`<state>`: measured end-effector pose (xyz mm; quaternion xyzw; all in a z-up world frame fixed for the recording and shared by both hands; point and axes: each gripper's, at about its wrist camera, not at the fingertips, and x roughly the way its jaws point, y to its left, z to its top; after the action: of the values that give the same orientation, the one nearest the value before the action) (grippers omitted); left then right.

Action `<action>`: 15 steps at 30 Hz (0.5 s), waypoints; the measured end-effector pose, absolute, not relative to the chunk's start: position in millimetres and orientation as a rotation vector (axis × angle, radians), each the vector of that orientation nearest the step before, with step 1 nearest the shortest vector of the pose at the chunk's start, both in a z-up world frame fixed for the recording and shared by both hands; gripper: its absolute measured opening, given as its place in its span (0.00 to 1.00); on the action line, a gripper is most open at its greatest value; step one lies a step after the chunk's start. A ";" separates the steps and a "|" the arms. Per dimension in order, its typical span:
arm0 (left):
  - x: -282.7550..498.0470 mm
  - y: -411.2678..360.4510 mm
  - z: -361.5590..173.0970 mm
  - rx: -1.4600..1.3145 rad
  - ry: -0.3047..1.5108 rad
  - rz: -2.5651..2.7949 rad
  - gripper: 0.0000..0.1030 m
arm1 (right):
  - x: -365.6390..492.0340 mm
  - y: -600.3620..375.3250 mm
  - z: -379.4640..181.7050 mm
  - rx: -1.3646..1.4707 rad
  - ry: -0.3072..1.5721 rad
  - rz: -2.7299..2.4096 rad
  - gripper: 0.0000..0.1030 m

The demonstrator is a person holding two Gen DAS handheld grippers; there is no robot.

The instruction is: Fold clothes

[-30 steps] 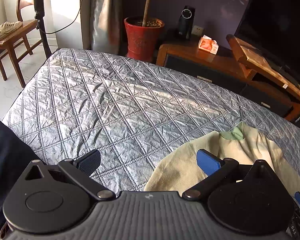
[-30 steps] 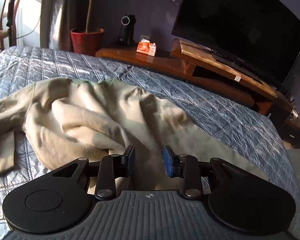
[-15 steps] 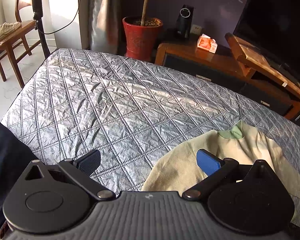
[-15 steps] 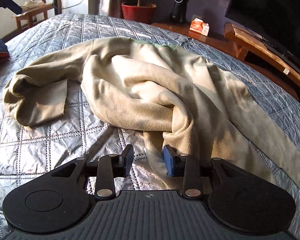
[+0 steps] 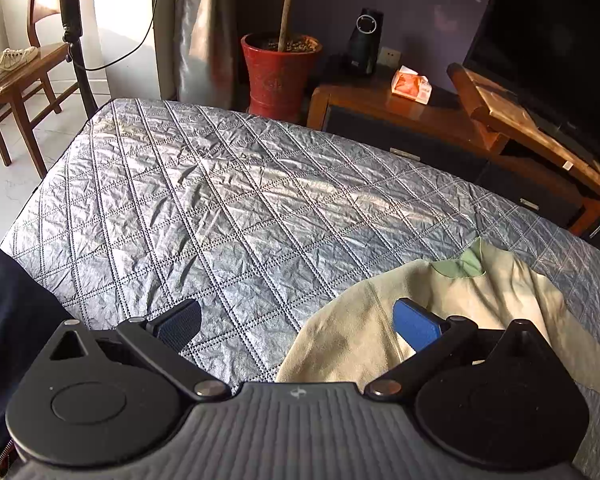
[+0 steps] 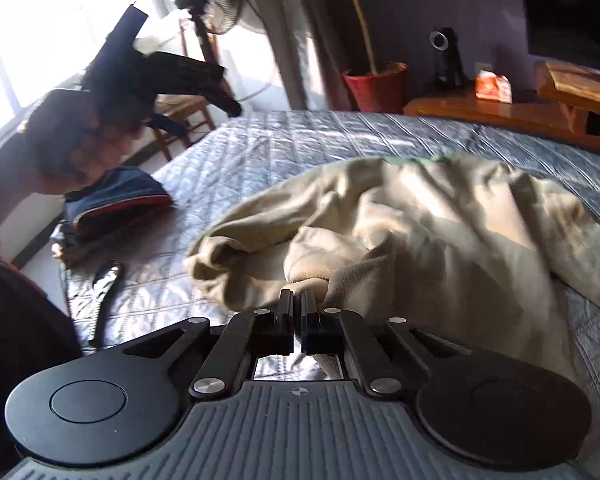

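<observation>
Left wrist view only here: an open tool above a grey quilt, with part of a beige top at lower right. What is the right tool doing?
Observer: The right tool is shut, with its tips against a bunched fold of the beige fleece top. I cannot tell whether cloth is pinched.
Reviewer: Is the top spread flat?
Observer: No. It lies crumpled in a heap, with one sleeve rumpled at its left end.
Reviewer: Anything else on the bed?
Observer: A dark blue garment with red trim lies at the left edge of the quilt.
</observation>
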<state>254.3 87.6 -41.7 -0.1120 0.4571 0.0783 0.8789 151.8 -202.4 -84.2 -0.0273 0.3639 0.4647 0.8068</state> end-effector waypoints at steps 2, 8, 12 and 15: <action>254.4 86.7 -42.1 -0.232 0.953 0.163 0.99 | 147.2 -198.0 -84.3 -0.116 0.891 1.038 0.06; 256.3 82.8 -42.8 -0.223 0.955 0.159 0.99 | 134.7 -191.2 -90.2 -0.225 0.906 1.022 0.23; 256.2 82.9 -43.4 -0.223 0.956 0.158 0.99 | 137.0 -183.6 -87.8 -0.132 0.831 1.020 0.76; 254.7 82.3 -43.6 -0.224 0.960 0.157 0.99 | 136.0 -166.4 -100.0 -0.263 0.864 0.933 0.70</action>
<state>254.7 82.3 -43.6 -0.1072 0.4602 0.0753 0.8781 136.0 -166.4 -100.0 -0.1223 0.4024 0.4346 0.7964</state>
